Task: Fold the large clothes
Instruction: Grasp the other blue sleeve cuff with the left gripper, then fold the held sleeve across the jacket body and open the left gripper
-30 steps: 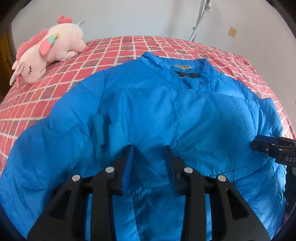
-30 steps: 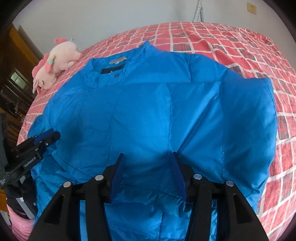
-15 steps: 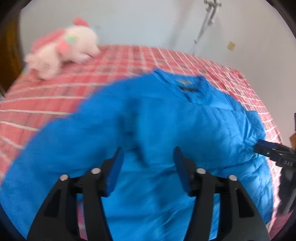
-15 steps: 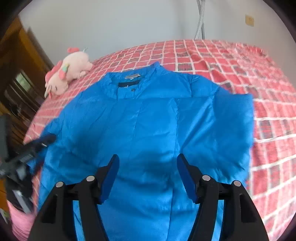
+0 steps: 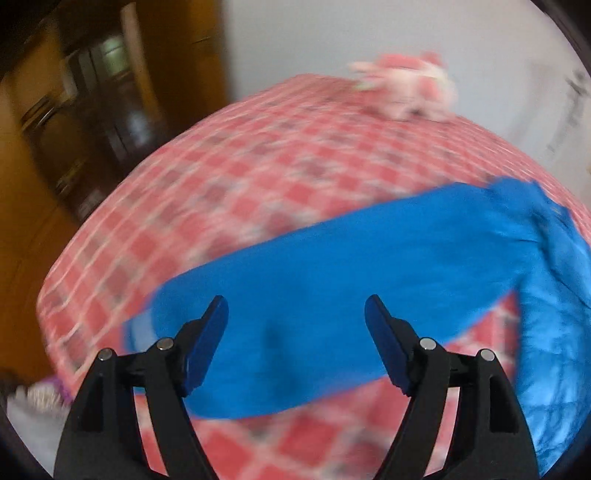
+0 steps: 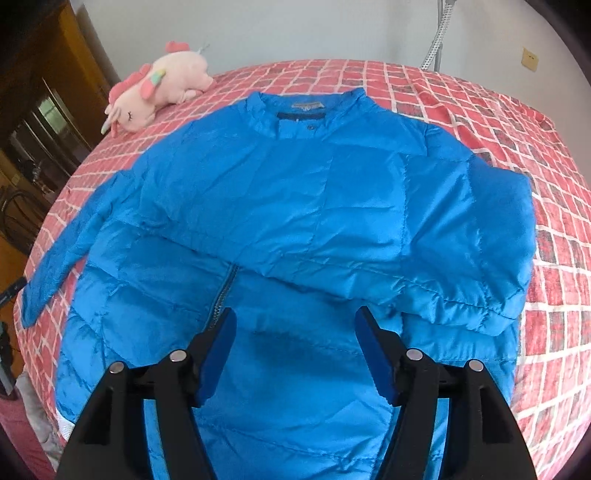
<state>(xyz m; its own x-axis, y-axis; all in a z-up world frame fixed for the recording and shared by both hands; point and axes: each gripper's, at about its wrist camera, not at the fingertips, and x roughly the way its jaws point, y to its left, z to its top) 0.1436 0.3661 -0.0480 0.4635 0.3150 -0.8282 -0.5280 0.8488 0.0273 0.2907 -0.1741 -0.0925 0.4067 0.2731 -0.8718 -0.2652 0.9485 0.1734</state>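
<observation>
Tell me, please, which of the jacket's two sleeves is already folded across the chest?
The sleeve on the picture's right in the right wrist view: it lies across the blue jacket front. The other sleeve stretches out onto the checked bedspread.

Bedroom in a home.

Bed (image 6: 498,122) with a red-and-white checked cover filling most of both views; pink plush unicorn (image 6: 159,88) lying near its far edge; blue padded jacket (image 6: 295,221) spread flat on the cover. Plain white wall (image 6: 295,26) behind the bed, carrying a small yellowish wall plate (image 6: 529,59) and a grey ribbed hose (image 6: 436,40) running up it. Dark brown wooden cabinet (image 6: 44,122) with glass-fronted doors standing to one side of the bed, blurred in the left wrist view.
</observation>
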